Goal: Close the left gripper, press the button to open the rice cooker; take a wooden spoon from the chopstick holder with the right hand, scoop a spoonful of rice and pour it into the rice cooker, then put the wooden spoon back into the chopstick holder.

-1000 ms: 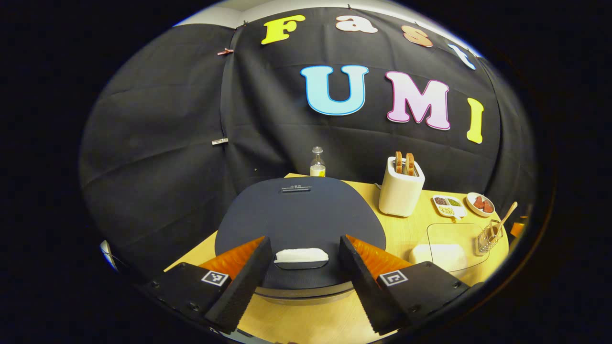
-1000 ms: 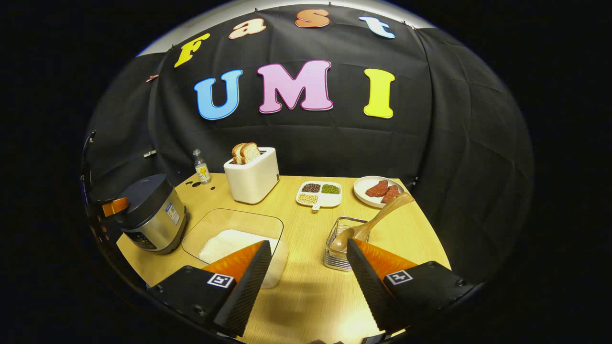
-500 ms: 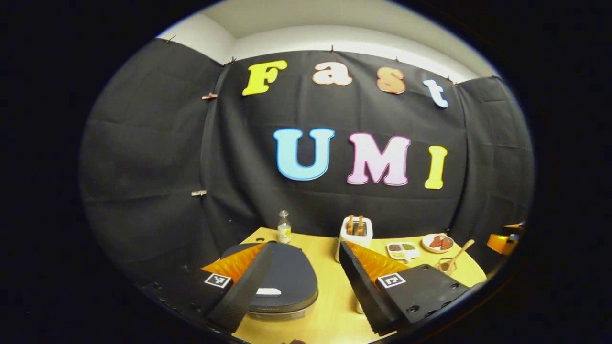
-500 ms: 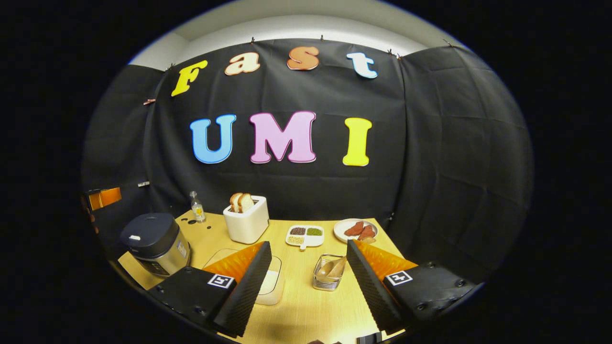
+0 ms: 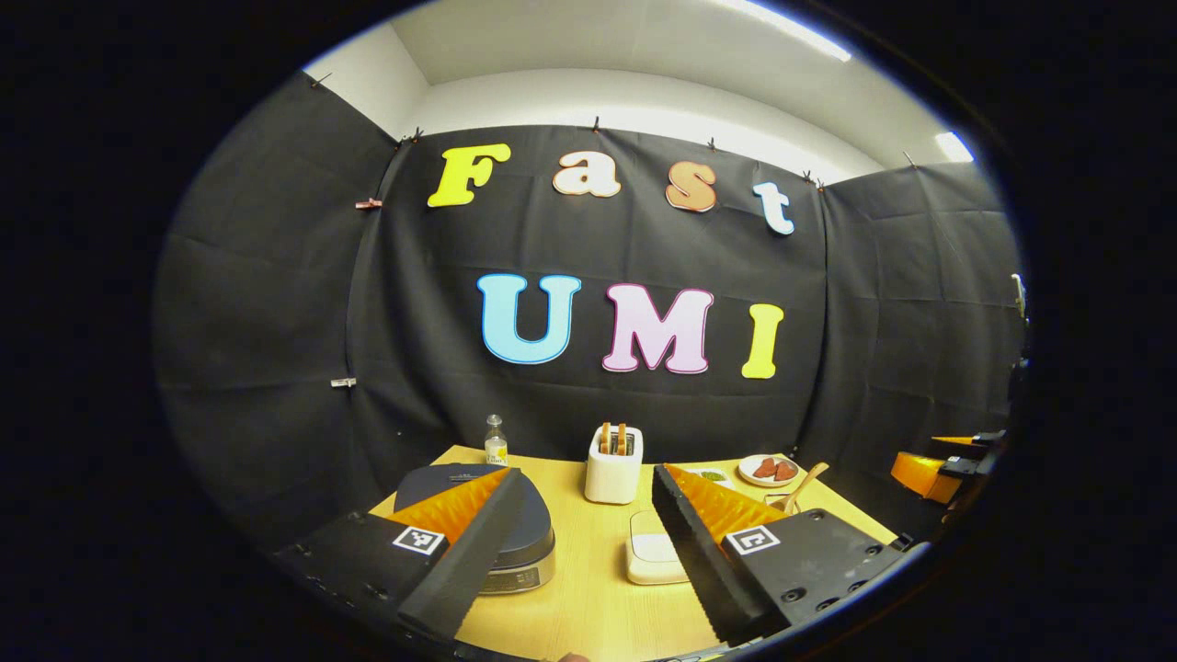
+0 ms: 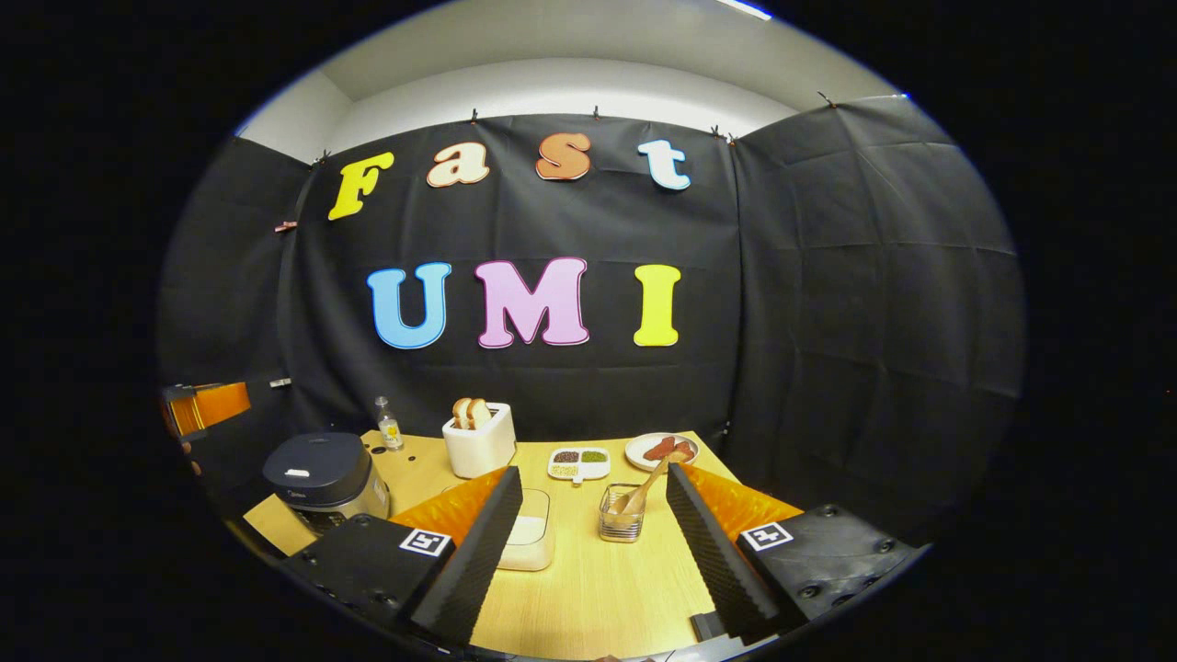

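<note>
The step in hand, as I judge it, is the very first one: the left gripper (image 5: 577,542) must close its two fingers and press the button of the dark-lidded, silver-bodied rice cooker (image 6: 324,476), whose lid is down. Both tools are wide open and hold nothing; the right gripper (image 6: 593,542) hangs above the near edge of the pale wooden table (image 6: 588,588). To do it well, I would close the fingers fully first, so they make one firm tip, then come down straight on the small white button (image 6: 296,473) at the near part of the lid, not on the lid around it. In the left gripper view the cooker (image 5: 524,542) sits partly behind the left finger, so the aim needs care. The wooden spoon (image 6: 648,480) stands tilted in the clear square chopstick holder (image 6: 620,520), its handle leaning toward the round plate of red pieces (image 6: 660,450). Just beside the holder to its left lies the clear rectangular box of white rice (image 6: 527,542), between holder and cooker. Further back stand the white toaster with bread slices (image 6: 479,439), a small glass bottle (image 6: 389,425) and a white divided dish of beans (image 6: 578,462). Nothing blocks the way to the button, but the rising lid needs free room, so the gripper should leave soon after pressing.
</note>
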Tool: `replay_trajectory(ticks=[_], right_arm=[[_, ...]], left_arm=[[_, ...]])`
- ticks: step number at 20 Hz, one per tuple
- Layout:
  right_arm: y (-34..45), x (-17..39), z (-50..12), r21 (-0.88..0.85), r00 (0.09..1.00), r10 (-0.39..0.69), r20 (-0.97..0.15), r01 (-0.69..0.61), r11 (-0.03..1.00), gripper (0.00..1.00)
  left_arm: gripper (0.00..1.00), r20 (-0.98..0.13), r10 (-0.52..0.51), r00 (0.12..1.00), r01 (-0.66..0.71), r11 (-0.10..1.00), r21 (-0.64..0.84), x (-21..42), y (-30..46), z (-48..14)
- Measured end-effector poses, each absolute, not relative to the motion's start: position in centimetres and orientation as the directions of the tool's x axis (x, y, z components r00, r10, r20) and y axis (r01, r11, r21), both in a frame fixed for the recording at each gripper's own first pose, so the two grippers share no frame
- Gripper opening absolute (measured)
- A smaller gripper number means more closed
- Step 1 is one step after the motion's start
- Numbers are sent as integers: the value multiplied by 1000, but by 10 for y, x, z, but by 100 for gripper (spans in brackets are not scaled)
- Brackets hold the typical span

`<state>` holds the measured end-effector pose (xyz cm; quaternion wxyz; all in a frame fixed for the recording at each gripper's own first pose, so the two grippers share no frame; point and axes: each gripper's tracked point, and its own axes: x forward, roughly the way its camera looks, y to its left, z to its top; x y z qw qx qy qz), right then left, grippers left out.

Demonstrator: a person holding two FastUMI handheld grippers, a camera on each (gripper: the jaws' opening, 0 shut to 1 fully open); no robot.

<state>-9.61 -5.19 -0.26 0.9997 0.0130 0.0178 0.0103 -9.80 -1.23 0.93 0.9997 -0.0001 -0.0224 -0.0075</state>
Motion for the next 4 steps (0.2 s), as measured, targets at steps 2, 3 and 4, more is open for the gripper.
replay_trajectory(ticks=[2, 3, 4], right_arm=[[-46, -100, -1, 32, 999, 31, -34, -30, 999, 98], [-46, -101, 3, 39, 999, 32, -29, -31, 999, 93], [-44, -100, 5, 45, 999, 33, -25, -32, 998, 93]], left_arm=[[95, 52, -6, 999, 6, 1000, 1, -101, -10, 9], [96, 58, -4, 998, 4, 1000, 1, -101, -8, 10], [95, 61, -1, 998, 1, 1000, 1, -102, -6, 10]])
